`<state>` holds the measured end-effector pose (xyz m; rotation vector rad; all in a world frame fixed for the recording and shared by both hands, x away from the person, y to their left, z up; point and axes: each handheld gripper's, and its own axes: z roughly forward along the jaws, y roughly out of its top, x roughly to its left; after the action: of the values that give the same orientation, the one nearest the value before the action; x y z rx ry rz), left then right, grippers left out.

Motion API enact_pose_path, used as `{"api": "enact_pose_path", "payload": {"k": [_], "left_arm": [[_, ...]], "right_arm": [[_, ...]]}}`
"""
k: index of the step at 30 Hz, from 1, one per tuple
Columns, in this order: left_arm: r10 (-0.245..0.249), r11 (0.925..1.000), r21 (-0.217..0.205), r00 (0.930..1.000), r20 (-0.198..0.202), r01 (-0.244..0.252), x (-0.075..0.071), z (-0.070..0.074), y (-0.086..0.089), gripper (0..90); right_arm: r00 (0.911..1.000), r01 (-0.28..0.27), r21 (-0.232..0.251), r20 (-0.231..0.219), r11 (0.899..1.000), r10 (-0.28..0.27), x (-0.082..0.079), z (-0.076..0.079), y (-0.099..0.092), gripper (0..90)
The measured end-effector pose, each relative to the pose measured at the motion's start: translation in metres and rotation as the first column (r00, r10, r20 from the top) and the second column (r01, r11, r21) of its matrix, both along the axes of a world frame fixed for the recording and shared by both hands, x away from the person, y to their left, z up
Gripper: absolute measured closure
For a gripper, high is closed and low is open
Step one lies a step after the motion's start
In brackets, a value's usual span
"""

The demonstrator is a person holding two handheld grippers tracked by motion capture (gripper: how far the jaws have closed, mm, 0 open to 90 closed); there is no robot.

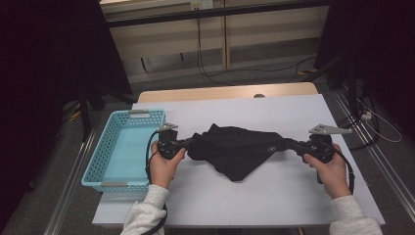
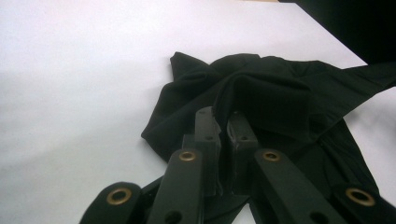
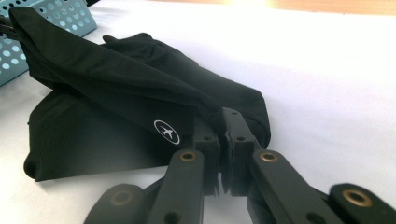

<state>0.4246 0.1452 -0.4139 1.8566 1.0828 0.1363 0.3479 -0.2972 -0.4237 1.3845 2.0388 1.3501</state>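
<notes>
Now both grippers pinch the black garment (image 1: 237,149) — left gripper (image 1: 188,143) beside the blue basket (image 1: 115,183), right gripper (image 1: 292,144) opposite. Bare table (image 1: 274,200) lies all around.

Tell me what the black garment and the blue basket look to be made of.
Black garment: thin, smooth, matte fabric, probably synthetic; it drapes in soft folds and carries a small printed white logo. Blue basket: moulded plastic, judging by its perforated walls and slight sheen.
</notes>
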Motion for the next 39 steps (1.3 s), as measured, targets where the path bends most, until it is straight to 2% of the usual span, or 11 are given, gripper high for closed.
{"api": "enact_pose_path", "payload": {"k": [5, 9, 15, 19, 27, 39], "left_arm": [[-0.006, 1.0000, -0.001, 0.9998, 0.016, 0.006, -0.001, 0.010, 0.003, 85.5], [0.002, 0.9998, -0.021, 0.9999, 0.015, -0.001, -0.002, 0.017, 0.005, 85.5], [-0.002, 0.9997, -0.024, 0.9999, -0.012, 0.002, -0.003, 0.018, 0.005, 85.7], [0.003, 0.9993, -0.037, 1.0000, -0.002, -0.003, -0.003, 0.023, 0.007, 85.8], [0.007, 0.9994, -0.034, 1.0000, -0.001, -0.007, -0.002, 0.030, 0.009, 85.8], [0.002, 0.9996, -0.029, 0.9998, -0.018, -0.003, 0.002, 0.034, 0.009, 85.8]], "right_arm": [[0.9999, 0.000, 0.000, 0.013, 1.000, 0.000, -0.001, 0.005, 0.002, 86.3], [0.9997, -0.005, -0.003, 0.025, 1.000, 0.005, -0.001, 0.010, 0.004, 86.4], [0.9996, -0.009, -0.015, 0.025, 1.000, 0.010, -0.003, 0.012, 0.005, 86.3], [0.9996, -0.005, -0.016, 0.027, 1.000, 0.006, -0.003, 0.015, 0.003, 86.3], [0.9991, -0.013, -0.034, 0.040, 0.999, 0.014, 0.002, 0.025, 0.008, 86.3], [0.9990, -0.016, -0.039, 0.042, 0.999, 0.017, 0.005, 0.030, 0.009, 86.2]]}}
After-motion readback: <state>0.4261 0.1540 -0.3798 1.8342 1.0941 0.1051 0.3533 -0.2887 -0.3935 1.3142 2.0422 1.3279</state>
